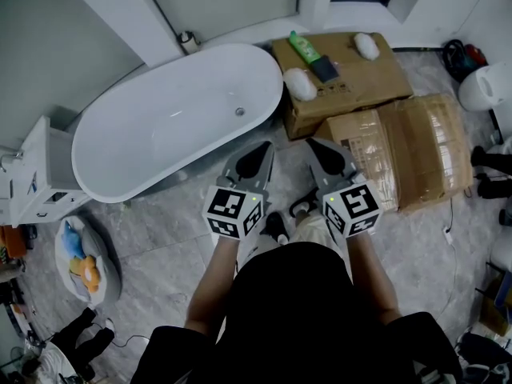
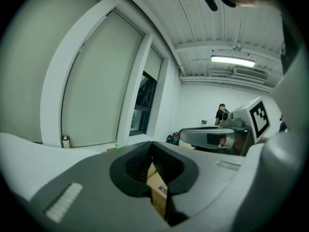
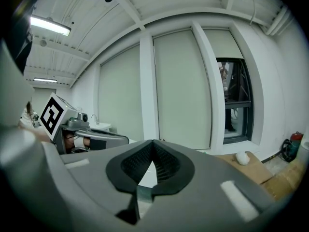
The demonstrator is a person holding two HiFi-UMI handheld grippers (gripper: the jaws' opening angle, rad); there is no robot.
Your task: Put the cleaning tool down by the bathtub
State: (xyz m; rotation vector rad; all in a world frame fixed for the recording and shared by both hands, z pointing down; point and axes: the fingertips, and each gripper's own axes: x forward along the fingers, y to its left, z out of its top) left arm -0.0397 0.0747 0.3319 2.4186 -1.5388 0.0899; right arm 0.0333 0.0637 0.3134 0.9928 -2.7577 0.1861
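While the person stands on the grey tiled floor (image 1: 160, 238) facing the white freestanding bathtub (image 1: 176, 118), both grippers are held out side by side, low in front of the body and near the tub's rounded end. The left gripper (image 1: 262, 145) has its jaws brought together at the tips with nothing caught between the ribbed pads; only a sliver of cardboard shows far behind them in the left gripper view. The right gripper (image 1: 314, 142) is closed the same way and empty, its tips meeting in the right gripper view.

The white fluffy cleaning tool (image 1: 300, 84) lies on the open cardboard box (image 1: 376, 74) just beside the bathtub, at the box corner nearest the tub's rim, well apart from both grippers. On the same box there is a green bottle (image 1: 304, 48) lying on its side, a dark rectangular block (image 1: 324, 69) touching the bottle's lower end (a sponge or a brush, I cannot tell which), and a second white fluffy piece (image 1: 366, 45) towards the far edge. A flattened carton wrapped in clear tape (image 1: 420, 146) lies on the floor against the box, to the right of the grippers. Over to the left a white cabinet (image 1: 40, 174) stands by the tub's other end, with a pale bag (image 1: 84, 262) of blue and orange things on the floor below it
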